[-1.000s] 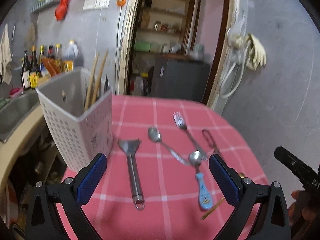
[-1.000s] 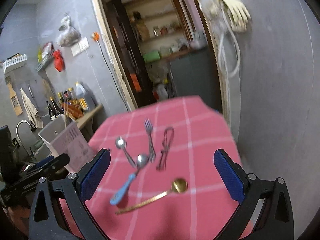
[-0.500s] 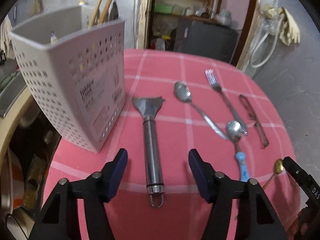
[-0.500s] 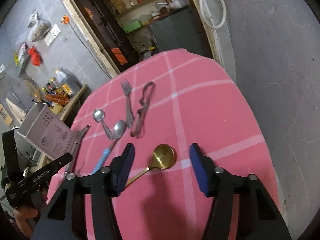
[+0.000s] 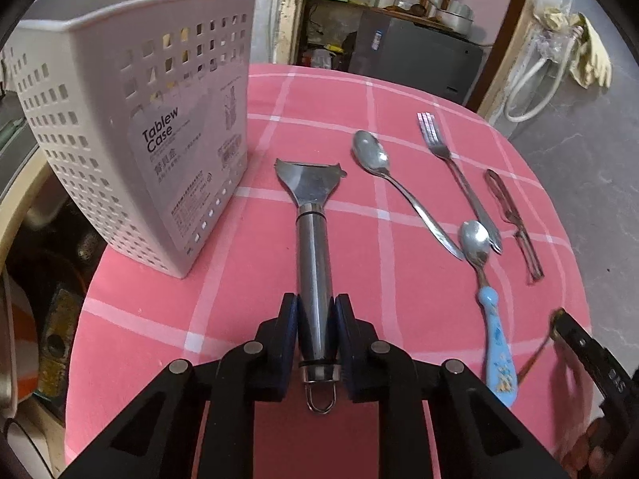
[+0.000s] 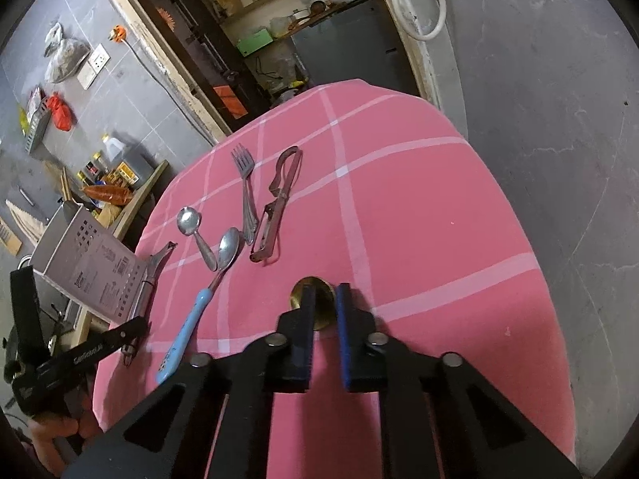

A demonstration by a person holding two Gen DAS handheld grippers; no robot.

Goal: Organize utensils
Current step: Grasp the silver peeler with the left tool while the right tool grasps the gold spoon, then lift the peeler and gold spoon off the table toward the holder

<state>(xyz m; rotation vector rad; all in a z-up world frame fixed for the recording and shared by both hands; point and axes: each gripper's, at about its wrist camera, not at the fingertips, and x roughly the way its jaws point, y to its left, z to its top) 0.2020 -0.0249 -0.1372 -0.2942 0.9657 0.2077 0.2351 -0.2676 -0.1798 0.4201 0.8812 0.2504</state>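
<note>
The left hand-held gripper (image 5: 315, 319) squeezes the peeler (image 5: 313, 247) lying mid-table beside the basket (image 5: 131, 127). The right hand-held gripper (image 6: 324, 299) pinches the gold spoon (image 6: 315, 299) near the table's right edge. Next, lift both into the basket.

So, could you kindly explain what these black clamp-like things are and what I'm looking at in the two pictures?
They are handheld two-finger grippers, one in each of a person's hands, each carrying a fisheye camera that looks along its fingers. In the left camera's picture, the left gripper is shut on the steel peeler, beside a white utensil basket. In the right camera's picture, the right gripper has closed around a gold spoon, though contact is hard to confirm. On the pink checked tablecloth lie a steel spoon, a fork, a blue-handled spoon and a reddish peeler.
</note>
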